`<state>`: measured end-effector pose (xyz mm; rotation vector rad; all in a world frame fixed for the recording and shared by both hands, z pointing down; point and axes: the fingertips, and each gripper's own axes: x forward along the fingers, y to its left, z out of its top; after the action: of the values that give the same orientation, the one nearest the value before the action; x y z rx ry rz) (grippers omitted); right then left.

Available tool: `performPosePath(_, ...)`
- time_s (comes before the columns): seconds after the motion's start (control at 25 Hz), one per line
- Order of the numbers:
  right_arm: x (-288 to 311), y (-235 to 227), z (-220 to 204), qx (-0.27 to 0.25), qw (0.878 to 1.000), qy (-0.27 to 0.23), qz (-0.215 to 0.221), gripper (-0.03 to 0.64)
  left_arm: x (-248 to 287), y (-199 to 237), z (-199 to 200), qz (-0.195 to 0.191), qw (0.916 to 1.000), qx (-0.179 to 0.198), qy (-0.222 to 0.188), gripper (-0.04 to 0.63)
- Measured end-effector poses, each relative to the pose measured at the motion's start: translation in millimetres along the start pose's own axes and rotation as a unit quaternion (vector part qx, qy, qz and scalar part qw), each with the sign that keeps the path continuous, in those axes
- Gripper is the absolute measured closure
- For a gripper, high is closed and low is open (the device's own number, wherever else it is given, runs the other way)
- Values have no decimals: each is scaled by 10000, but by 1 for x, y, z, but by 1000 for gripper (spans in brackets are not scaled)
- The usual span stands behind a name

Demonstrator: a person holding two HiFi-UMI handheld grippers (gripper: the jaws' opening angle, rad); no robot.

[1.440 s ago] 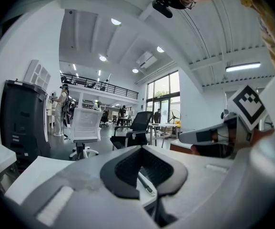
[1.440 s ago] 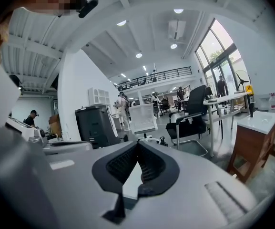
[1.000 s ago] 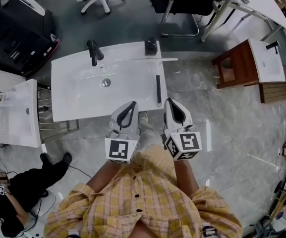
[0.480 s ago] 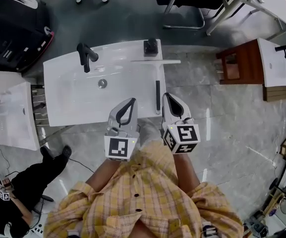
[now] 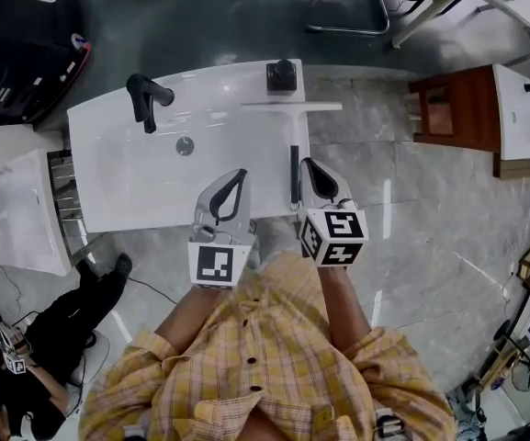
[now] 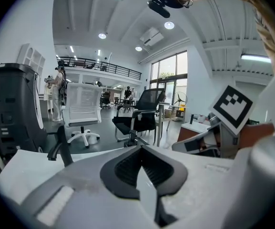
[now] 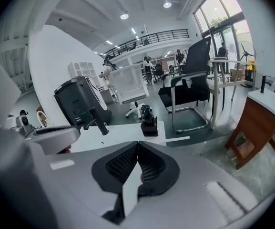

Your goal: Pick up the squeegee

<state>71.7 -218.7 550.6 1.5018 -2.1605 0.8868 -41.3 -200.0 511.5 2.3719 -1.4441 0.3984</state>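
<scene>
The squeegee lies on the right side of the white sink counter [image 5: 118, 191]: a white blade [image 5: 292, 107] across the far end and a black handle [image 5: 294, 175] pointing toward me. My right gripper [image 5: 309, 163] is shut and empty, its tip just right of the handle. My left gripper [image 5: 237, 175] is also shut and empty, over the counter's near edge, left of the handle. In the right gripper view the blade [image 7: 178, 139] shows beyond the shut jaws [image 7: 138, 144]. The left gripper view shows shut jaws [image 6: 139, 149].
A black faucet [image 5: 145, 95] and a drain [image 5: 185, 145] sit on the counter's left half, a black dispenser [image 5: 281, 74] at its far right corner. A brown stand [image 5: 453, 108] is to the right, another white basin [image 5: 16, 214] to the left, a seated person [image 5: 44, 347] at lower left.
Both grippers have moved forward and down toward the counter's near edge. The right tip now lies beside the squeegee handle. Both stayed shut.
</scene>
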Motion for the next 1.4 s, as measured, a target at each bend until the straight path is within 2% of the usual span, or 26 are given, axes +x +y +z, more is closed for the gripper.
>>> performPosePath(0.2, 20, -6, -18, 163, 9992, 342, 81, 577, 8, 4, -11, 29, 9999, -89, 121, 595)
performPosePath(0.68, 62, -28, -49, 494, 9912, 1208, -241, 534, 21, 13, -32, 150, 9989, -190, 403, 595)
performPosePath(1.04, 85, -35, -68, 221, 9819, 1837, -413, 531, 35, 19, -41, 161, 9980, -297, 532, 595)
performPosePath(1.28, 93, -37, -80, 290, 9763, 2103, -416, 531, 40, 24, -44, 170, 9976, -409, 534, 595)
performPosePath(1.4, 95, -39, -85, 280, 9736, 2221, -446, 531, 40, 27, -44, 246, 9977, -331, 530, 595)
